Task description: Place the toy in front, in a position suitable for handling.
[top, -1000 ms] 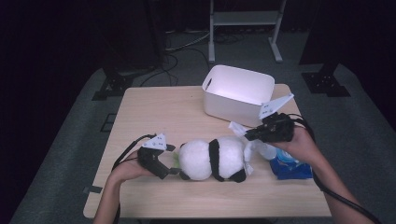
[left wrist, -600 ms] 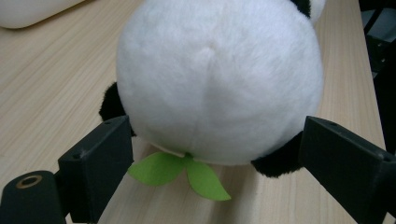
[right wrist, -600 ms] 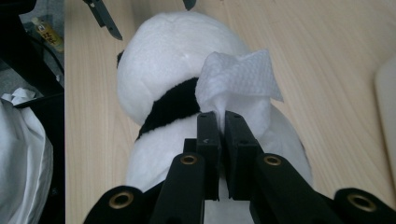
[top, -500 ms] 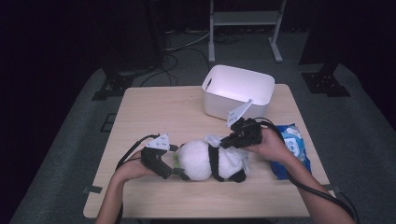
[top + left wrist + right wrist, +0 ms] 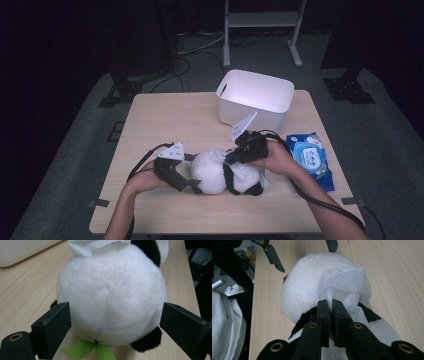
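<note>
A black-and-white panda plush [image 5: 215, 172] lies on the wooden table [image 5: 170, 120] near its front edge. My left gripper [image 5: 192, 185] comes from the left, its jaws wide and pressing both sides of the panda's round white head [image 5: 110, 297]. A green leaf [image 5: 80, 350] pokes out beneath the head. My right gripper [image 5: 231, 159] is shut on a white wet wipe [image 5: 344, 281], and the wipe rests on top of the plush where the white head meets the black band. In the right gripper view its jaws [image 5: 330, 305] pinch the bunched wipe.
A white plastic bin [image 5: 260, 80] stands behind the panda at the table's back right. A blue pack of wet wipes [image 5: 310, 157] lies right of my right hand. Dark stands and cables are on the floor beyond the table.
My right gripper moved left and down from above the wipes pack to the panda, carrying the wipe onto the plush. The left gripper and the panda stayed in place.
</note>
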Demonstrator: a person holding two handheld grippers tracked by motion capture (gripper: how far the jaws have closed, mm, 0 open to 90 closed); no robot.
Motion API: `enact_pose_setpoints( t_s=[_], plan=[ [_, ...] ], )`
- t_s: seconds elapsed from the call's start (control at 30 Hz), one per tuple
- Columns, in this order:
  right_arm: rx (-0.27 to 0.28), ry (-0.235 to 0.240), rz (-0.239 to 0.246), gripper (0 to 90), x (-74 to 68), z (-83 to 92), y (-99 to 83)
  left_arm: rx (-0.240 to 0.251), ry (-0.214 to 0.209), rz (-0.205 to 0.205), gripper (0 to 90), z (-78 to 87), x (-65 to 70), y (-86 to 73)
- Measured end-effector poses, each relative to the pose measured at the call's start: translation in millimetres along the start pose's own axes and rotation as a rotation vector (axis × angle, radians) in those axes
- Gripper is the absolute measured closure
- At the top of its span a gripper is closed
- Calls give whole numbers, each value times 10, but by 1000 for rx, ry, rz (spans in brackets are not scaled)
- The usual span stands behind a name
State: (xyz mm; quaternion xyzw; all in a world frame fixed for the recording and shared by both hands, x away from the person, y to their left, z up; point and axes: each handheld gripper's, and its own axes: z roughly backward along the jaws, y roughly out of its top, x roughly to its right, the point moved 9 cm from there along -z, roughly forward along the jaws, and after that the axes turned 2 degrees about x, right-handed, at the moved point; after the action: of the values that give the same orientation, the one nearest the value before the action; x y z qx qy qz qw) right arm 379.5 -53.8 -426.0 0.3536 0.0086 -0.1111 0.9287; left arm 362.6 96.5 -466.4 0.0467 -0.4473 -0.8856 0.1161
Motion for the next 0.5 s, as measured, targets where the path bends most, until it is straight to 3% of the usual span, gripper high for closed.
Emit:
enact_pose_setpoints(
  t_s=[0.17, 0.33, 0.5],
  plan=[
    [16, -9, -3, 847, -22, 17, -70, 25, -4, 0, 77, -71, 40, 95],
    [37, -17, -10, 847, -19, 72, -104, -15, 20, -21, 80, -133, 25, 66],
    [47, -38, -21, 845, 3, 210, -181, -19, 23, -11, 84, -142, 16, 49]
  ],
)
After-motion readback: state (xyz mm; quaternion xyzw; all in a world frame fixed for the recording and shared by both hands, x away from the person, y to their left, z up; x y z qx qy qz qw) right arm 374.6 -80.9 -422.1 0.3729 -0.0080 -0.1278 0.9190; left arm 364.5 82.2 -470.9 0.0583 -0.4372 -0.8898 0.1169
